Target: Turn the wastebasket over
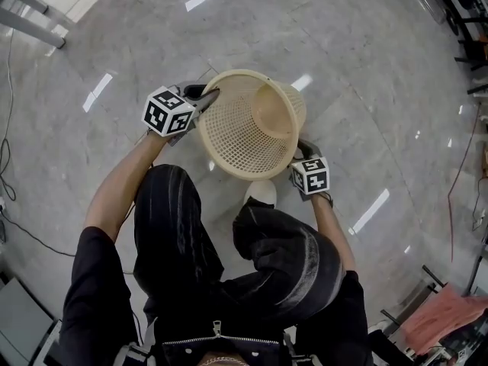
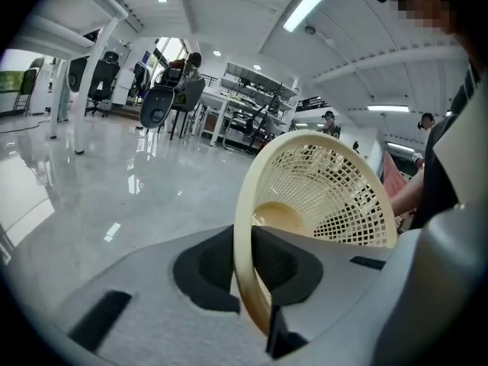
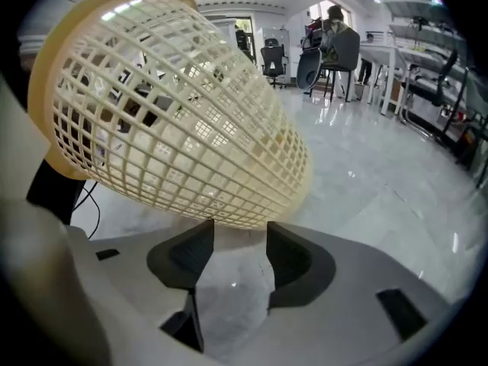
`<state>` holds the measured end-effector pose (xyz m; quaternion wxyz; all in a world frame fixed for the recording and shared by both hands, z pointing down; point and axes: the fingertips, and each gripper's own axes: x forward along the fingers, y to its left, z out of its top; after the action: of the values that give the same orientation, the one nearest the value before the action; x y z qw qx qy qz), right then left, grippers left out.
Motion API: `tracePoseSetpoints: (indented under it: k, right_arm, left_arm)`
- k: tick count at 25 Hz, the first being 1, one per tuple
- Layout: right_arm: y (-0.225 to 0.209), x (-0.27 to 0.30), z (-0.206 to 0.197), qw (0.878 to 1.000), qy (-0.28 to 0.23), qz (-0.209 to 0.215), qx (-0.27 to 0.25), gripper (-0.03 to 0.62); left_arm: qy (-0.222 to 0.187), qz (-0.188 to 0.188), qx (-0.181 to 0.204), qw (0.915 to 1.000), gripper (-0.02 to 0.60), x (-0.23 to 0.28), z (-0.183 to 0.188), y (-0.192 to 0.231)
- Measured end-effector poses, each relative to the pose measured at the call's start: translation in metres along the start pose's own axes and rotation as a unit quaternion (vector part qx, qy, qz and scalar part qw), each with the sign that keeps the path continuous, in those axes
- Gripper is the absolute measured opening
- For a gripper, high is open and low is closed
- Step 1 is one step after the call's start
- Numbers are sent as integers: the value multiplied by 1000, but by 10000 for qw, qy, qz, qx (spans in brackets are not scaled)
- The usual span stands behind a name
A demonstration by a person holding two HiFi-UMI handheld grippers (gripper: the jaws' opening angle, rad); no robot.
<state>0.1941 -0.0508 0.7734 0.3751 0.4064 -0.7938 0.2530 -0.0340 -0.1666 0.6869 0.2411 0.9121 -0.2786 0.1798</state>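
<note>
Cream wastebasket (image 1: pixel 244 128), rim clamped in left claw (image 2: pixel 245 269); right claw (image 3: pixel 240 254) gapes empty.

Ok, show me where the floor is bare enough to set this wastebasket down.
Floor beyond the wastebasket lies bare; also left of the left gripper, out to the cable. Crowded under the basket: shoe, legs, right gripper.

The polished grey marble floor (image 1: pixel 366 75) mirrors the ceiling strip lights (image 2: pixel 307 6). A pink cloth (image 1: pixel 438 315) lies at the head view's lower right, and a thin black cable (image 1: pixel 34 239) trails along its left. Farther off, black office chairs (image 2: pixel 156 107) stand beside white tables (image 3: pixel 385 52).
</note>
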Motion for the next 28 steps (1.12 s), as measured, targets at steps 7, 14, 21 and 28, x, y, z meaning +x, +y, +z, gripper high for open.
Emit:
tracePoseSetpoints:
  k: [7, 14, 21, 28]
  right_arm:
    - [-40, -60, 36, 9948, -785, -494, 424, 221]
    - [-33, -151, 138, 9712, -2267, -456, 567, 221]
    - [-6, -168, 167, 9638, -2556, 120, 751, 167]
    - [-23, -138, 140, 9814, -1735, -472, 677, 175]
  left_arm:
    - [143, 98, 39, 9998, 43, 7, 11, 2]
    - [355, 244, -167, 9989, 43, 21, 25, -3]
    - [513, 441, -384, 9970, 44, 31, 34, -7]
    - [326, 386, -247, 9984, 48, 35, 45, -18]
